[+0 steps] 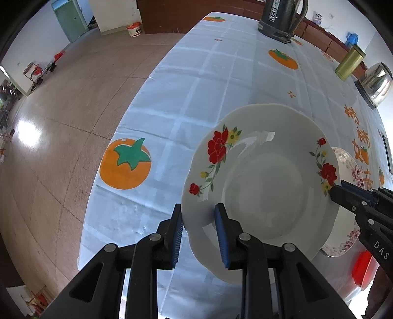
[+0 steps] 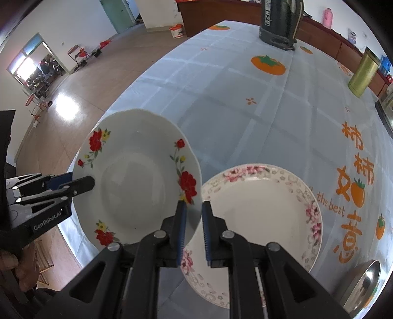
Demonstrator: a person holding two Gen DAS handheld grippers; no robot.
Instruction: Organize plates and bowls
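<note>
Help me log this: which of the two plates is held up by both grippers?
The red-flowered plate, gripped at opposite rim edges by the left gripper and right gripper. The pink-bordered plate lies flat on the table, untouched.

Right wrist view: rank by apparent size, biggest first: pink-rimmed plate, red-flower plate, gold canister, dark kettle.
1-2. pink-rimmed plate and red-flower plate: similar, not ranked.
3. dark kettle, cropped by frame.
4. gold canister.
Both are farther away, so true size is unsure.
</note>
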